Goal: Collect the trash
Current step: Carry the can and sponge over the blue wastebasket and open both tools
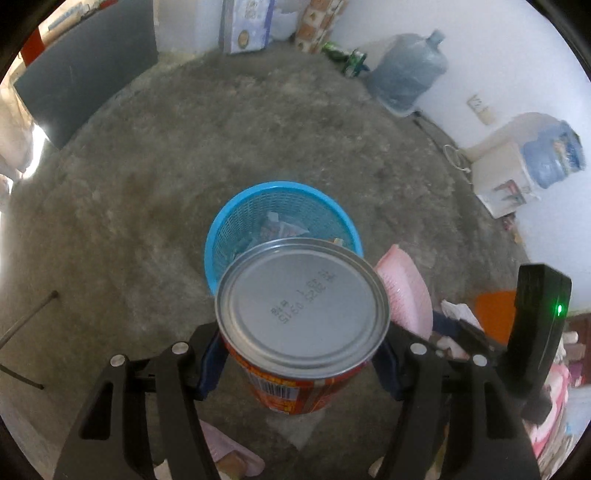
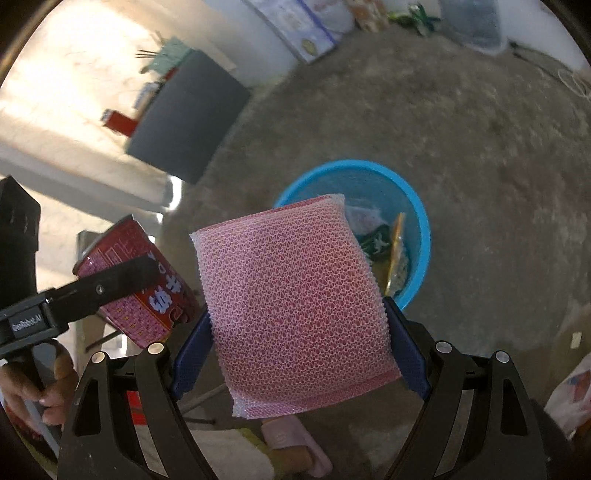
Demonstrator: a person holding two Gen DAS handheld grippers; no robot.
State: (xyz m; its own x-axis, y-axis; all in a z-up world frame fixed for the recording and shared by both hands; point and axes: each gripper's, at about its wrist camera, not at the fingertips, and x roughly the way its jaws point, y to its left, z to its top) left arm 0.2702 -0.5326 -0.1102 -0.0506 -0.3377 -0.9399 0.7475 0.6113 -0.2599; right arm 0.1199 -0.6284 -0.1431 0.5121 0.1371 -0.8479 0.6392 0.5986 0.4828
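Observation:
My left gripper [image 1: 301, 354] is shut on a red can [image 1: 295, 387] with a silver end, held above the floor just in front of the blue mesh basket [image 1: 236, 218]. The basket holds several wrappers. My right gripper [image 2: 297, 339] is shut on a pink mesh sponge [image 2: 295, 306] and holds it over the near side of the blue basket [image 2: 421, 229]. The sponge also shows in the left wrist view [image 1: 410, 291], to the right of the can. The can also shows in the right wrist view [image 2: 162, 306], at the left, with a left gripper finger across it.
The concrete floor [image 1: 184, 166] surrounds the basket. Two water jugs [image 1: 406, 70] stand by the white wall, one on a white dispenser [image 1: 498, 177]. A dark panel [image 1: 85, 74] leans at the left. A box [image 1: 247, 26] and green bottles [image 1: 347, 55] sit at the back.

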